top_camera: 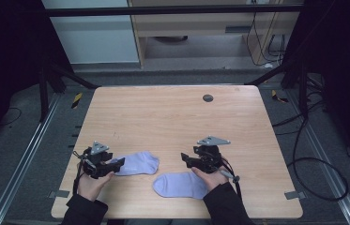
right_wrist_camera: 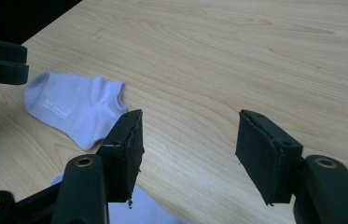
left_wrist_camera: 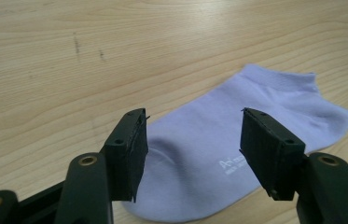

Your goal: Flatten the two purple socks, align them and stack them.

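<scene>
Light wood surface, square, grain running left-right, small dark round disc near far edge. Grey carpet floor all around. Metal rails on floor both sides of surface. Black frame struts angled at far corners, black bar across top. Yellow-black tape marks on floor. Black cables looped at right. Pale wood cabinet and white panel behind. Sides dark.
</scene>
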Tool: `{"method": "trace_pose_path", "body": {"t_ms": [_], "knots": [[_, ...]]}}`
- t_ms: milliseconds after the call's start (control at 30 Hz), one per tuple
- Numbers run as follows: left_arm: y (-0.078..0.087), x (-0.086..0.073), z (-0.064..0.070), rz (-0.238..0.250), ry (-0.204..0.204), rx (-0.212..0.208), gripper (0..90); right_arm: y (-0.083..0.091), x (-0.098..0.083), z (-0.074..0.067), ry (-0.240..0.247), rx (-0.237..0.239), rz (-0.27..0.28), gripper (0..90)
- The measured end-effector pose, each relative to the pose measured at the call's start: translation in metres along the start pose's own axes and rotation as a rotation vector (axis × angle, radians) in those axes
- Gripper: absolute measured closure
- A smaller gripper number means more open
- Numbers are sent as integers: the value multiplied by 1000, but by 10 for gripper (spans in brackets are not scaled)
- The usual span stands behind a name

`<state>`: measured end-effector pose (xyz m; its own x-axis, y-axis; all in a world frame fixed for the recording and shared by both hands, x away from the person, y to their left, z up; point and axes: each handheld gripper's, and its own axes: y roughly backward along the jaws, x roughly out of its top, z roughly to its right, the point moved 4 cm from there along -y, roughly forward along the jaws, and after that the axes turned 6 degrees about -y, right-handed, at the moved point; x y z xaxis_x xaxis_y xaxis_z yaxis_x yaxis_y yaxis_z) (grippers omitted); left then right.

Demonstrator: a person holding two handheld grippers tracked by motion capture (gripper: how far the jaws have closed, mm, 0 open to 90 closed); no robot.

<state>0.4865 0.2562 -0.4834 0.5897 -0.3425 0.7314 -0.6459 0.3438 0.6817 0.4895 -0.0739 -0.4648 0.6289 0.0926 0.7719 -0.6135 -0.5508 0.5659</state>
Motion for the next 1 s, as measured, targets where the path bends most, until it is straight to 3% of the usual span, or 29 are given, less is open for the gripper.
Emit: {"method": "trace_pose_path", "body": {"t_ms": [133, 400, 500, 833, 1000], "knots": [[2, -4, -14, -2, 20, 20, 412, -15, 7, -13, 3, 6, -12, 418], [0, -10, -26, -13, 21, 49, 446, -37, 13, -31, 19, 12, -25, 445], [-1, -12, -28, -16, 31, 49, 466, -44, 13, -37, 32, 9, -42, 455], [-3, -16, -29, -63, 1, 62, 513, -72, 7, -53, 50, 5, -113, 487], [-6, -20, -30, -97, 5, 48, 581, -88, 2, -61, 65, -5, -150, 504]]}}
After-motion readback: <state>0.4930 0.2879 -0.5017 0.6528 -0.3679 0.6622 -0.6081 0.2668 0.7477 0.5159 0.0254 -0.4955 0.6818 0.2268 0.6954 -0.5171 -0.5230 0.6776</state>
